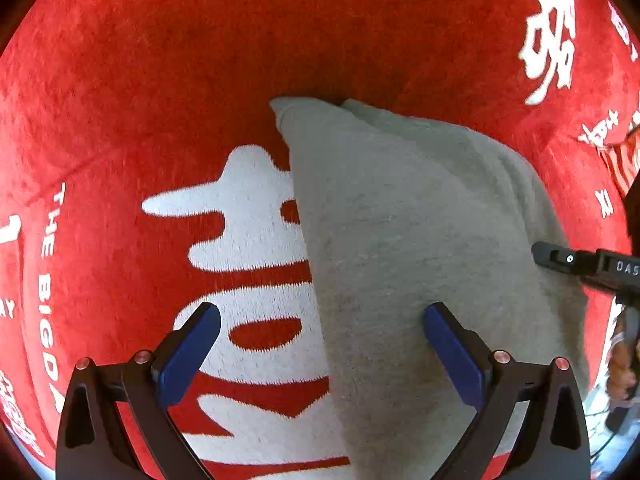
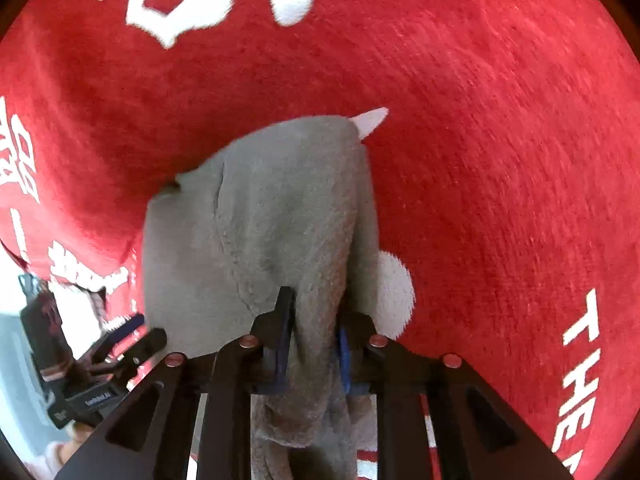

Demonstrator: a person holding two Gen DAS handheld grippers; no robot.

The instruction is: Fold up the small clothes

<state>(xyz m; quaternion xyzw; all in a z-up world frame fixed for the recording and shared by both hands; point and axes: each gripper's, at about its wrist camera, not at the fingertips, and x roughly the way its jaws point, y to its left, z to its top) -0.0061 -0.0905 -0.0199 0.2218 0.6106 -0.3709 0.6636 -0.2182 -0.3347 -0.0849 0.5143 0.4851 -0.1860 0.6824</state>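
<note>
Red plush blanket (image 1: 160, 80) with white lettering, grey garment (image 1: 400, 220) atop.

the left gripper (image 1: 322, 330) points steeply down with its blue-padded fingers (image 1: 188, 356) spread wide apart, nothing pinched between them. the right gripper (image 2: 312, 336) tilts downward too, its fingers (image 2: 284, 328) drawn close together and clamped on a bunched fold of the grey garment (image 2: 260, 220). in the left wrist view the right gripper's dark tip pokes in from the right edge
</note>
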